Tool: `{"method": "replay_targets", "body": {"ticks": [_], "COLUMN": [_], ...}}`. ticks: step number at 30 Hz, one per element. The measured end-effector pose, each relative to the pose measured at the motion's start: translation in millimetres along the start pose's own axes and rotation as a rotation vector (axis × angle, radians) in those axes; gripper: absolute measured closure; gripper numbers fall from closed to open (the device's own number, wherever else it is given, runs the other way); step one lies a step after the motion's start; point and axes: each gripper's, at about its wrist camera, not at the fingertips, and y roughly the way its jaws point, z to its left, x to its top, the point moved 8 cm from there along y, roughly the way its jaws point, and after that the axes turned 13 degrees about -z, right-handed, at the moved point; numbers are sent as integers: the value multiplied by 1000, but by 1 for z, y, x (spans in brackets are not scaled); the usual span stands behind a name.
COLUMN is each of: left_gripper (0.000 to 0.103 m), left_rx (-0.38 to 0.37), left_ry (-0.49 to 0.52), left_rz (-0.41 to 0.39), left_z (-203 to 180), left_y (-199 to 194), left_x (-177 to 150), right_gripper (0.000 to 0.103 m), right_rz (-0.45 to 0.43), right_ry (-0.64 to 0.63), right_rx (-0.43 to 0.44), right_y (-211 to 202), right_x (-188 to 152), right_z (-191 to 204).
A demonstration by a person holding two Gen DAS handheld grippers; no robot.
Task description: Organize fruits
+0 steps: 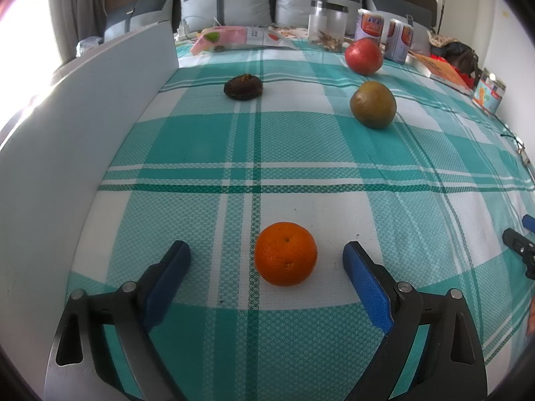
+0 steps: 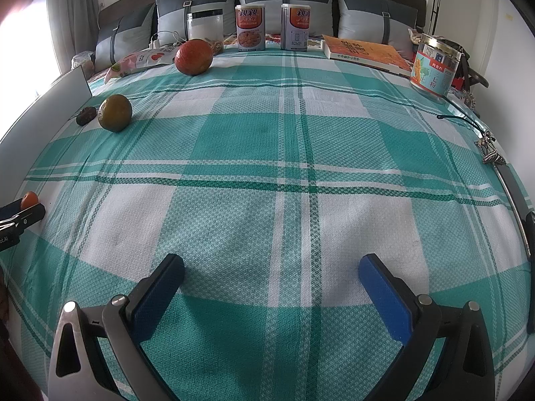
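An orange lies on the green plaid cloth between the open fingers of my left gripper, not touched. Farther off lie a dark brown fruit, a green-brown round fruit and a red fruit. In the right wrist view my right gripper is open and empty over bare cloth. There the red fruit, the green-brown fruit and the dark fruit lie at the far left. The orange peeks out behind the left gripper's fingers.
A grey board stands along the left edge. At the back stand two printed cans, a clear jar, a snack bag, an orange book and a tin. A keyring lies at the right edge.
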Motion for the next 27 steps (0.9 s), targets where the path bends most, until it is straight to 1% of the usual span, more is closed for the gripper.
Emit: {"method": "replay_targets", "body": {"ticks": [22,23,25,26,27], "left_gripper": [9,9,9,9,9], "left_rx": [-3,-12,-64,-102,-163], "left_ry": [-3,-7,-4,-24,-62], "left_rz": [1,5,37,40,36], "left_z": [0,0,1,2,3], "left_y": [0,0,-1,-5,-11], "left_x": [0,0,1,2,2], "right_gripper": [0,0,0,0,0], "right_rz": [0,0,0,0,0], "right_ry": [0,0,0,0,0], "right_rx": [1,1,1,1,1], "right_y": [0,0,0,0,0], "right_x": [0,0,0,0,0], "right_z": [0,0,0,0,0]}}
